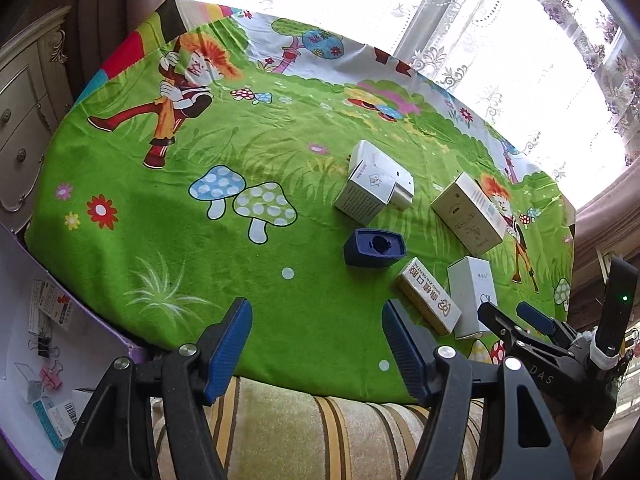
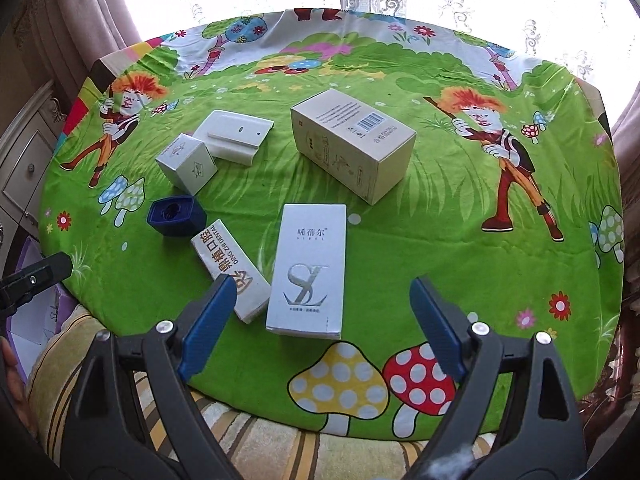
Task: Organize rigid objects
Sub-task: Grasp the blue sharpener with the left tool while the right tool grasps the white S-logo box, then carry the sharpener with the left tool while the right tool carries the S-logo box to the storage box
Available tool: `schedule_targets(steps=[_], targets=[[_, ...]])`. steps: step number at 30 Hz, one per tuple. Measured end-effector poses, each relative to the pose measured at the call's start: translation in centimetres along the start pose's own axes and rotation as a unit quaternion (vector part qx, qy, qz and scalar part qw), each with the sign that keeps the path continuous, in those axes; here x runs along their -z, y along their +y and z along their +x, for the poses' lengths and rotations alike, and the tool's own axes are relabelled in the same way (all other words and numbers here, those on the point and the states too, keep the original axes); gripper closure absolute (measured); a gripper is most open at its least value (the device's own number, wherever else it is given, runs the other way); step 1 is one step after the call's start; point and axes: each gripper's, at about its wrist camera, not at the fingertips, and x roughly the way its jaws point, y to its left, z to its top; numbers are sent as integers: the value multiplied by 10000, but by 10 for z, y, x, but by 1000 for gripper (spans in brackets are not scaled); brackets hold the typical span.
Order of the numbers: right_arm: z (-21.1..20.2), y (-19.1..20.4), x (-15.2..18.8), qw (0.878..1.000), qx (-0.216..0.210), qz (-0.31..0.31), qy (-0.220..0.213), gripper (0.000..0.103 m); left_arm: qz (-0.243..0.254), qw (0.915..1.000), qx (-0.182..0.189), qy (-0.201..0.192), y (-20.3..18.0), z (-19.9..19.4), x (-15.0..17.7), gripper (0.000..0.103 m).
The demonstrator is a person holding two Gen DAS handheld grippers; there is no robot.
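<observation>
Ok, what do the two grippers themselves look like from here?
Both are black clamp-style frames with silver rivets and ribbed blue finger pads. The left gripper fills its own view; the right gripper looks the same. Seen from the left, the right one carries "DAS" lettering, white tape and a black module with a green light.

Table (image 2: 440,240) draped in a green cartoon cloth printed with mushrooms, flowers and orange-haired figures. Beyond its far edge, a bright window with white lace curtain (image 2: 460,4), flanked by heavier pinkish drapes (image 2: 80,28). To the table's left, a cream carved cabinet (image 1: 24,112) with round knobs. At its near left corner, a purple-edged box (image 1: 60,360) holding binder clips and labelled cards. Under its near edge, a striped beige cushion (image 1: 320,432).
</observation>
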Motion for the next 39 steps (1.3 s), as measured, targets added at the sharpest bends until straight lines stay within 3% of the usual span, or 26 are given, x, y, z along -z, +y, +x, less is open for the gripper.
schedule_targets(steps=[9, 17, 25, 29, 32, 39], targets=[[17, -6, -4, 9999, -39, 70, 108, 14, 394, 9988, -81, 295, -40, 37, -15, 35], [29, -16, -4, 9992, -103, 276, 263, 29, 424, 9977, -99, 520, -60, 69, -27, 35], [34, -28, -2, 9981, -59, 513, 328, 54, 326, 9976, -276, 552, -67, 91, -35, 35], [33, -28, -2, 9983, -22, 506, 299, 55, 359, 9967, -376, 622, -65, 99, -35, 37], [33, -28, -1, 9983, -18, 499, 292, 55, 387, 9969, -344, 600, -65, 100, -35, 49], [32, -28, 0, 9984, -52, 516, 225, 57, 374, 9979, -278, 450, -64, 96, -32, 49]])
